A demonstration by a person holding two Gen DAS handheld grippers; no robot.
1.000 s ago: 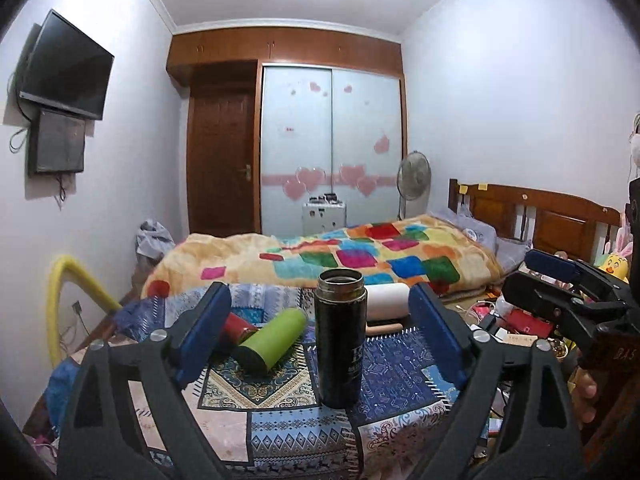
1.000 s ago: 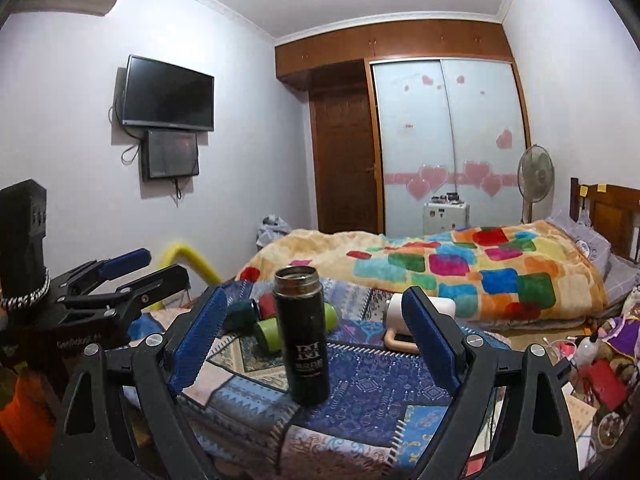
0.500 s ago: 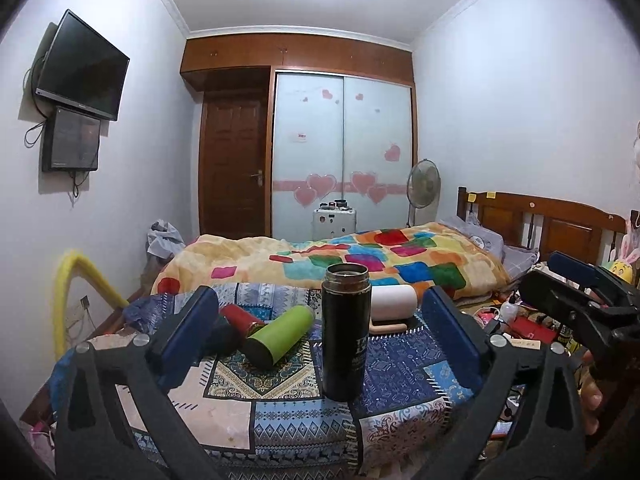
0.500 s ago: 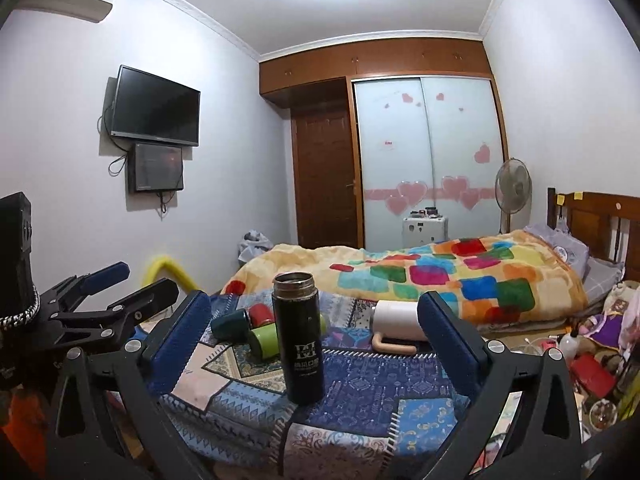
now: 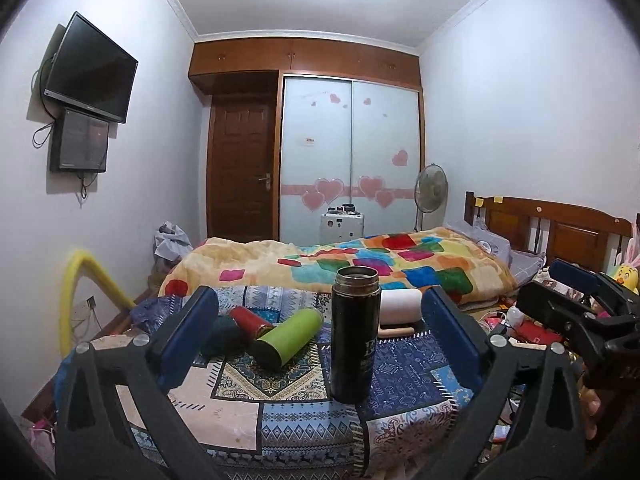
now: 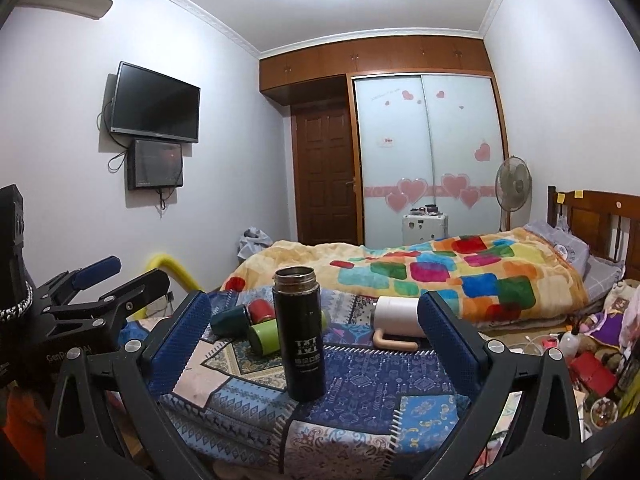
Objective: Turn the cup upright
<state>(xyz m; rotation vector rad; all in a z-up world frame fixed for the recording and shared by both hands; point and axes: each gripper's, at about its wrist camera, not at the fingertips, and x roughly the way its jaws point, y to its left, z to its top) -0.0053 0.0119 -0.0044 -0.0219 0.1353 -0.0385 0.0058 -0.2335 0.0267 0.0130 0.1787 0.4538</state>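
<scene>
A tall black cup (image 5: 354, 330) stands upright, mouth up, on the patterned tablecloth (image 5: 400, 372); it also shows in the right wrist view (image 6: 301, 332). My left gripper (image 5: 320, 334) is open and empty, held back from the cup with a finger on each side of it in view. My right gripper (image 6: 310, 334) is open and empty, also back from the cup. The right gripper shows at the right edge of the left wrist view (image 5: 576, 312), and the left gripper at the left edge of the right wrist view (image 6: 96, 296).
A green cup (image 5: 289, 337), a red cup (image 5: 250, 321) and a dark green cup (image 5: 222, 334) lie on their sides behind and left of the black cup. A white mug with a beige handle (image 6: 398, 318) lies behind right. A bed (image 5: 360, 264) stands beyond the table.
Both grippers have drawn back and risen a little from the table; the black cup looks smaller and stays upright. Nothing on the table has moved.
</scene>
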